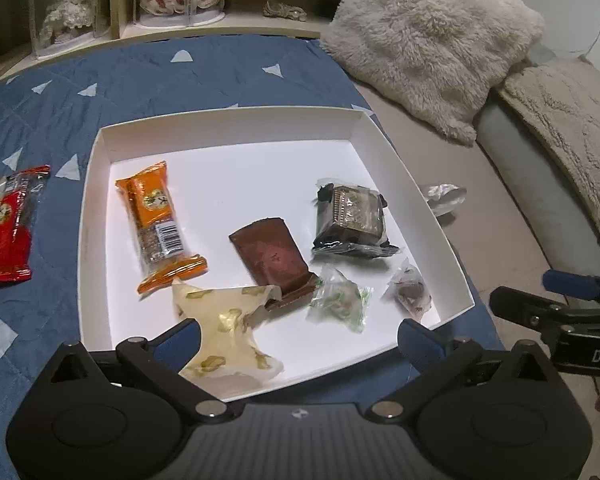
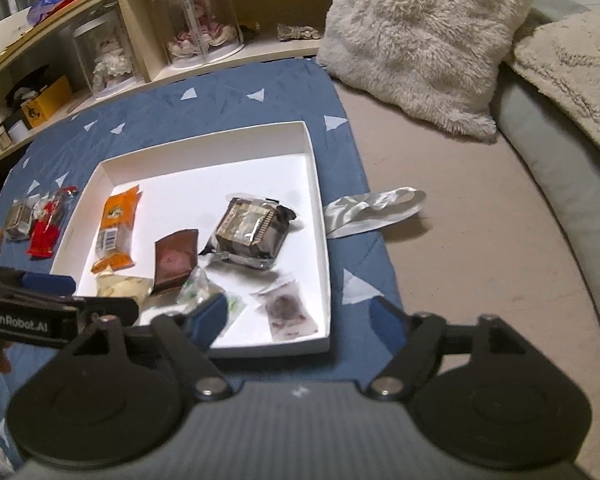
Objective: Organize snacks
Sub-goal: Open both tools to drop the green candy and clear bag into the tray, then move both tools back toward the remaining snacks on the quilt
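Blue quilted mat with pale triangles, bearing a shallow white tray. Off the tray's left edge, on the mat: red-wrapped snack, lengthwise, with small dark and orange packets beyond it toward the mat's left edge. Inside the tray, near its left wall: orange-wrapped bar, barcode up, lying roughly parallel to that wall. At the tray's near edge: pale cream packet with gold flecks, partly overhanging the rim. Centre of the tray floor: brown pouch, its near end touching the cream packet. Just right of it: small clear sweet with green print. Toward the right wall: dark square packet in clear film, and nearer the near right corner a small clear packet with a dark centre. Off the tray's right edge: crumpled silvery wrapper, half on the mat. Left gripper: angled steeply downward over the tray's near edge, jaws spread wide, gripping nothing, the cream packet lying loose beside the left finger. Right gripper: likewise pitched downward over the near right corner, jaws wide apart and empty, the green-print sweet just behind its left finger. Beyond the mat: fluffy cream cushion and low shelf with clear display cases.
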